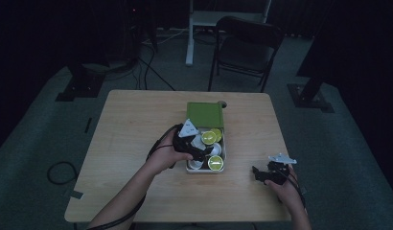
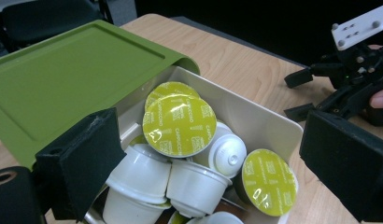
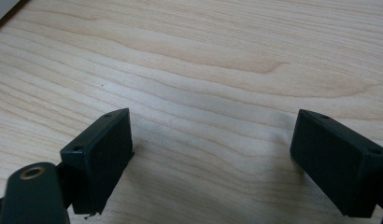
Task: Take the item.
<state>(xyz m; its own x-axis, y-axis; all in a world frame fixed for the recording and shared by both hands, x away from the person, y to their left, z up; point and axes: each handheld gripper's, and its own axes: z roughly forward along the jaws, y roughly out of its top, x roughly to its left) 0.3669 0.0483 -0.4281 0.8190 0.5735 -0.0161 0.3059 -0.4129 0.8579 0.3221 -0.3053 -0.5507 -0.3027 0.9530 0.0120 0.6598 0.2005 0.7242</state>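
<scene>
Cream-white plastic makes up the open box standing near the middle of the wooden bench, its long axis running from the person's side toward the far edge. A green lid lies over the far end of the box, so the uncovered near end faces the person.

Coffee capsules lie heaped in that open end, pointing every way: some show their yellow-green foil tops upward or tilted toward the left tool, others lie on their sides or rest mouth-down with white bodies showing.

Held in the person's left hand, the left tool hovers over the open end of the box, pointing across it toward the bench's right side. Its jaws are spread wide with capsules below and between them, and the pads press on nothing.

To the right of the box and well apart from it, the right tool rests low over bare wood near the front right corner, pointing leftward. Its jaws are spread too, with nothing between them.
</scene>
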